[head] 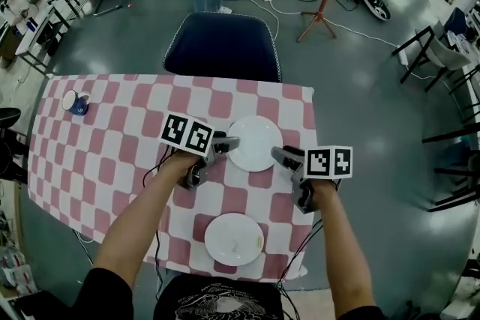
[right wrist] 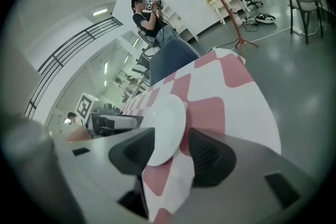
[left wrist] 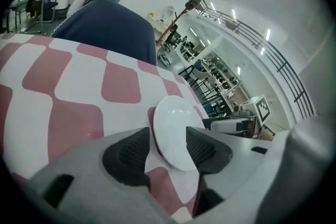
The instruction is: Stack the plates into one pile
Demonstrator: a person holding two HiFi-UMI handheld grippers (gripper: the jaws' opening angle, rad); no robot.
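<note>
On the pink-and-white checked tablecloth (head: 112, 154) two white plates lie apart: the far plate (head: 255, 142) near the middle and the near plate (head: 234, 239) by the person's edge. At the far plate's left rim sits the left gripper (head: 231, 142), at its right rim the right gripper (head: 279, 155). Both sets of jaws stand fairly wide, each with that plate's rim between the pads, and no firm squeeze shows. A blue cup (head: 75, 102) stands well off to the left, and a dark chair (head: 221, 45) sits beyond the table
</note>
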